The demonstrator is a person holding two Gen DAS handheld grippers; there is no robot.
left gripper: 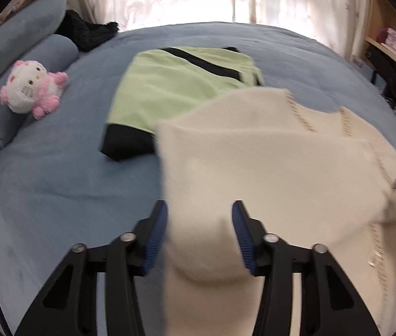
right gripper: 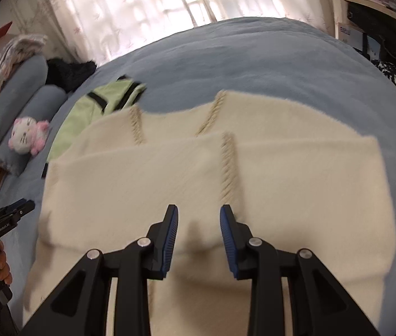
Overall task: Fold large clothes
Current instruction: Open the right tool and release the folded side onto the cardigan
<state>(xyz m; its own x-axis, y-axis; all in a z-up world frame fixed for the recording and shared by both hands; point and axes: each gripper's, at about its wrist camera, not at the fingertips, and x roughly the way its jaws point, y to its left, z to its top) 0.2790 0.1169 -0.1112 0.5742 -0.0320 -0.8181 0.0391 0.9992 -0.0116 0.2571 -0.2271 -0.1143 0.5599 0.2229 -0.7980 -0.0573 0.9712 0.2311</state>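
1. The left gripper (left gripper: 199,210) stood spread, blue pads clear of the cream sweater (left gripper: 282,173) beneath — pinching nothing.
2. The right gripper (right gripper: 199,215) was likewise parted above that sweater, empty.
3. The sweater lay folded on the blue bed (left gripper: 44,173).
4. At eleven o'clock from the left gripper lay a green garment (left gripper: 175,86) — at ten o'clock, a plush toy (left gripper: 31,88).

A folded sweater (right gripper: 212,173) lies on the bed (right gripper: 282,64), overlapping a jacket (left gripper: 170,89) behind it, plush toy (left gripper: 31,89) farther left.
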